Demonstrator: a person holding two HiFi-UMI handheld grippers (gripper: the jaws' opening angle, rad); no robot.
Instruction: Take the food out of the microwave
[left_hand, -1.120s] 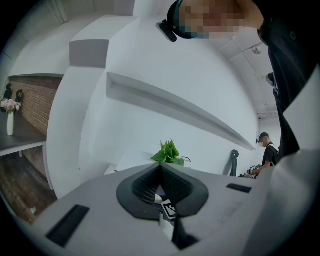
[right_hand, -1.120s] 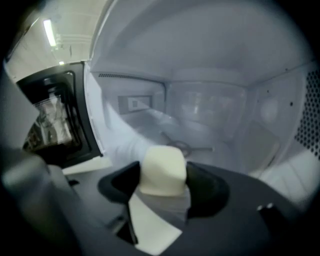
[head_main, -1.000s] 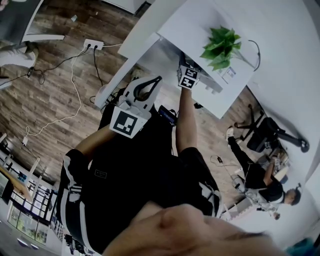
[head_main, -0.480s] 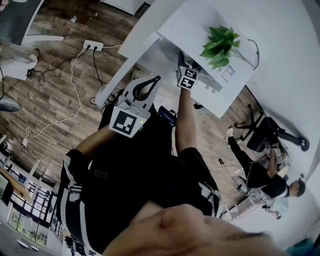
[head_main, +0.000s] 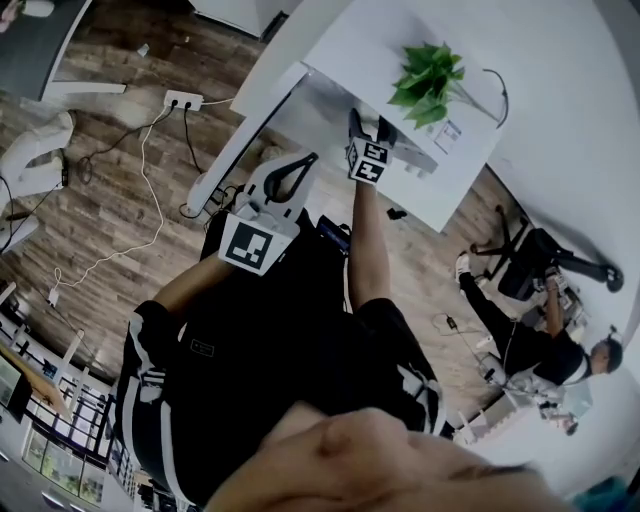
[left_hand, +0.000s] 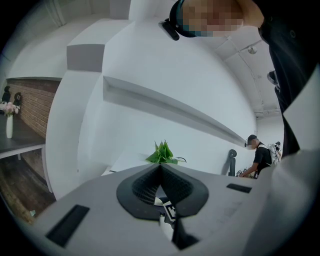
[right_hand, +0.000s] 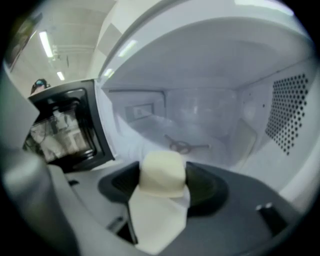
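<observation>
Seen from its own camera, the right gripper (right_hand: 164, 187) has its jaws clamped on a pale cream block of food (right_hand: 160, 169), low in the centre of the frame at the mouth of the open microwave (right_hand: 220, 115). The white cavity fills the upper right, and the dark-windowed door (right_hand: 67, 125) stands open at the left. The left gripper (left_hand: 161, 170), its jaw tips pressed together with nothing between them, points toward a green plant (left_hand: 161, 152) at mid-frame.

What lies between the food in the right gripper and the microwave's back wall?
Only the turntable hub on the bare floor of the microwave, seen in the right gripper view beyond the pale food.
</observation>
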